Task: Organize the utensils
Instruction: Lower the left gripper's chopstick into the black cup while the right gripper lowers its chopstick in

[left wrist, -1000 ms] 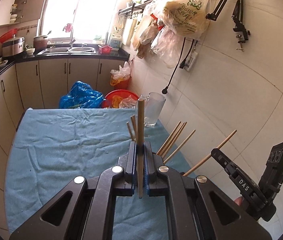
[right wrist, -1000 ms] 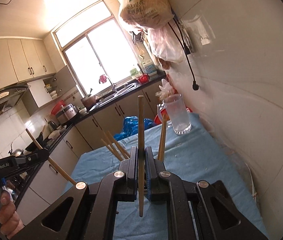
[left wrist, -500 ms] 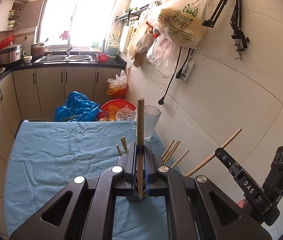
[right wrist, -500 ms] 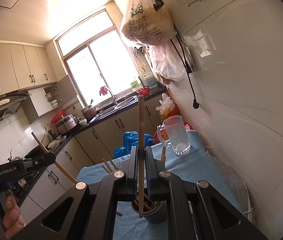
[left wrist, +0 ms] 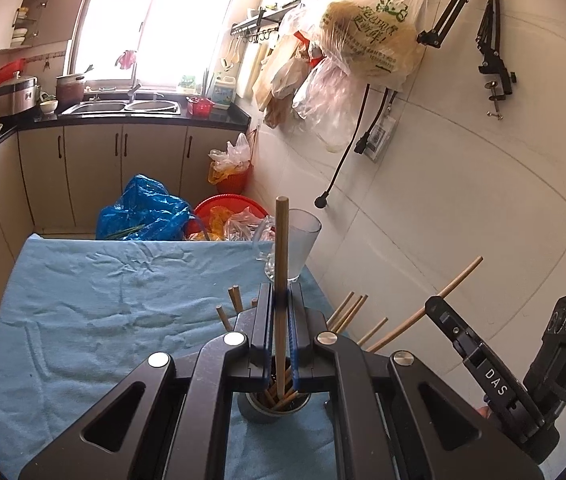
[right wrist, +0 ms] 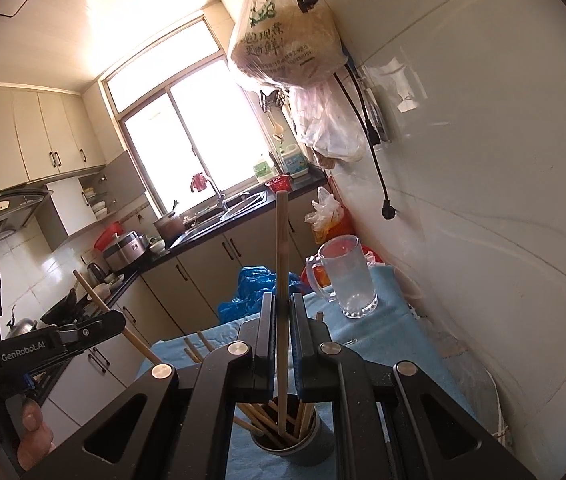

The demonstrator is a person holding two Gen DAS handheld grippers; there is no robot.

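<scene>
Left gripper and right gripper, each clamped on one upright chopstick, hover over the holder on the bench; vertical hold suits dropping among chopsticks already inside.

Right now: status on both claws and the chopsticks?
Left claw shut on a chopstick. Right claw shut on another chopstick. Both upright over the holder cup, already stocked. Glass mug stands clear.

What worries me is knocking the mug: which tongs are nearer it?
Right, likely. The mug stands close ahead, slightly right of the right tongs; the left tongs sit beyond them, on the side away from the mug.
</scene>
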